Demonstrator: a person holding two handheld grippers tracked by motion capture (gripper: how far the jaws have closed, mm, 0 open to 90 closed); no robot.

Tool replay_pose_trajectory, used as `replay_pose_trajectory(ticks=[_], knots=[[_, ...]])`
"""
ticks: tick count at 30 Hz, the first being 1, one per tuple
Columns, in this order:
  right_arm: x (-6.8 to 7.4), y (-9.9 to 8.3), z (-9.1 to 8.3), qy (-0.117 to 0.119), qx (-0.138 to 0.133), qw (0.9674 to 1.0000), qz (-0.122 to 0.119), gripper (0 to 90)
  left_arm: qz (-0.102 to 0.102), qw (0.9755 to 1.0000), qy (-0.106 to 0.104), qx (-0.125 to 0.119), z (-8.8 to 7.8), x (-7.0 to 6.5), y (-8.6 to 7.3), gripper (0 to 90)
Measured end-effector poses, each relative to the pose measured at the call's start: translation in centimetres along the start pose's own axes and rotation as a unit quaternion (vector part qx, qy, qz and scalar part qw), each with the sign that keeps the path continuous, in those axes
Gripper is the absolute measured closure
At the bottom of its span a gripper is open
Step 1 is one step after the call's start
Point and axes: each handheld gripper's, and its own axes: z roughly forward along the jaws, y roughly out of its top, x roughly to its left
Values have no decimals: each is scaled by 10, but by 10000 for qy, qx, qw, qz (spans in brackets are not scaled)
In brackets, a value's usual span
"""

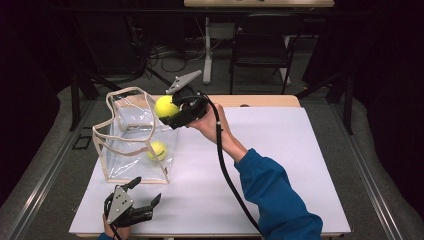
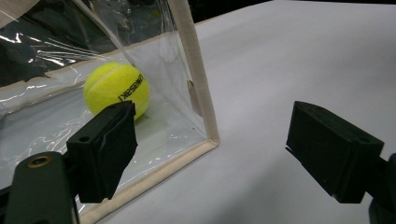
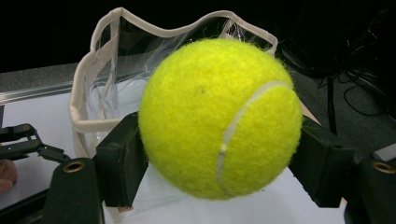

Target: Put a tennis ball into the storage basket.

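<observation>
A clear plastic bag (image 1: 131, 142) with beige trim stands open on the white table top, left of centre. One yellow tennis ball (image 1: 157, 150) lies inside it near its right wall; the left gripper view shows that ball (image 2: 116, 87) through the plastic. My right gripper (image 1: 172, 111) is shut on a second tennis ball (image 1: 165, 106), held in the air at the bag's upper right rim. In the right gripper view this ball (image 3: 219, 116) sits between both pads with the bag (image 3: 100, 74) behind it. My left gripper (image 1: 147, 192) rests open near the front edge, just in front of the bag (image 2: 194, 88).
The white table top (image 1: 280, 150) stretches to the right of the bag. A black chair (image 1: 262, 47) and a table leg (image 1: 207, 50) stand on the floor beyond the far edge, with cables around them. A blue sleeve (image 1: 280, 197) crosses the front right.
</observation>
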Motion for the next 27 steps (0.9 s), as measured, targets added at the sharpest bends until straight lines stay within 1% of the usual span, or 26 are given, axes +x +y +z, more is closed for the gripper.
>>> replay_pose_trajectory(ticks=[2, 6, 18, 27], knots=[[1, 2, 0, 3, -11, 10000, 1, 265, 18, 10000, -18, 9, 0, 0, 0, 162], [3, 6, 0, -4, -1, 10000, -97, 265, 26, 10000, -12, 3, 0, 0, 0, 162], [5, 15, -5, -32, -112, 9998, -139, 264, 28, 10000, -16, 7, 1, 0, 0, 162], [11, 23, -2, -22, -123, 9997, -229, 264, 16, 10000, -19, -6, 0, 0, 0, 162]])
